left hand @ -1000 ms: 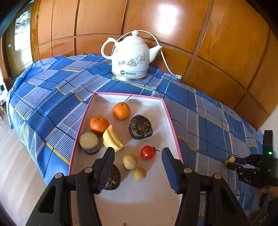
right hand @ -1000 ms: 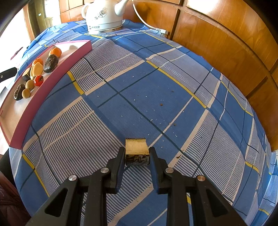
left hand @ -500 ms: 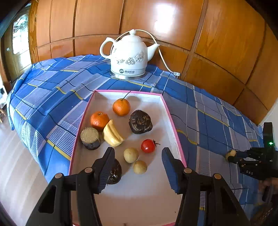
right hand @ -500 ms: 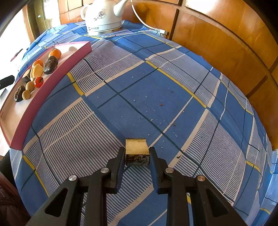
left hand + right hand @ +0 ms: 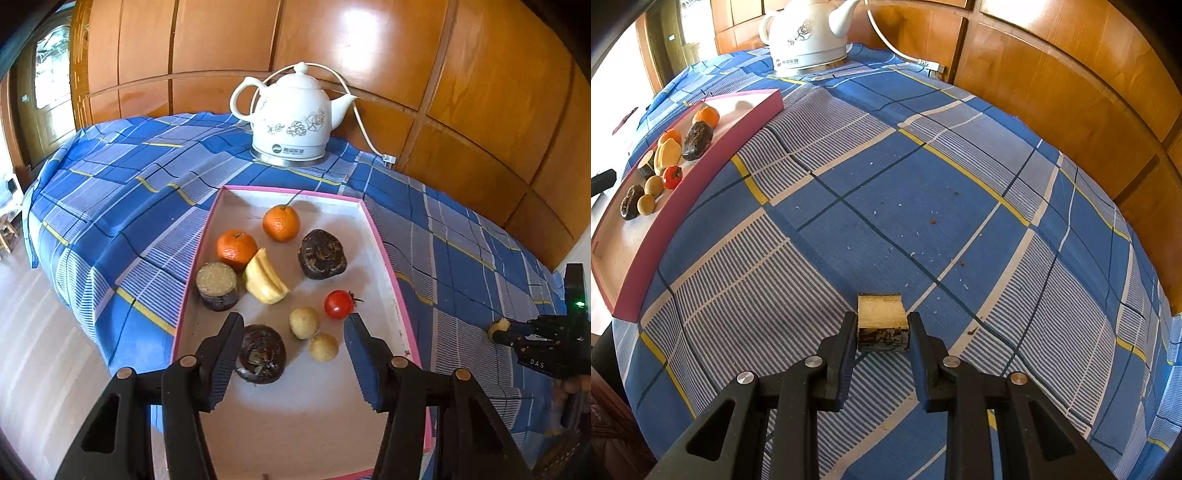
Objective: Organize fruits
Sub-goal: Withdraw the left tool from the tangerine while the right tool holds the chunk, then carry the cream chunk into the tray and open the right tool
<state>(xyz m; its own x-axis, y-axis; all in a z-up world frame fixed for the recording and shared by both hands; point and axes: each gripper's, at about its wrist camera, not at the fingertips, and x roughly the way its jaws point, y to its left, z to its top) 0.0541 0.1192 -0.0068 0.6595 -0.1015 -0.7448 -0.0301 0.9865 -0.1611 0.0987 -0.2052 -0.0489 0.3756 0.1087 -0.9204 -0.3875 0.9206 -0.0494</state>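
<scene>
Glossy wood-panelled wall (image 5: 369, 55), blue plaid tablecloth (image 5: 923, 177), sunlit window (image 5: 51, 66)

Fruits are crowding the upper half of the pink tray (image 5: 384, 236); its lower half is lying bare. Open checked cloth (image 5: 923, 184) is spreading mid-frame, the kettle (image 5: 807, 33) standing upper left.

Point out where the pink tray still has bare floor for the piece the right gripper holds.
Free: the near end of the pink tray, below the dark fruit and small tan fruits; also the far corner beside the orange. Crowded: the middle. The right gripper holds the cut piece.
</scene>
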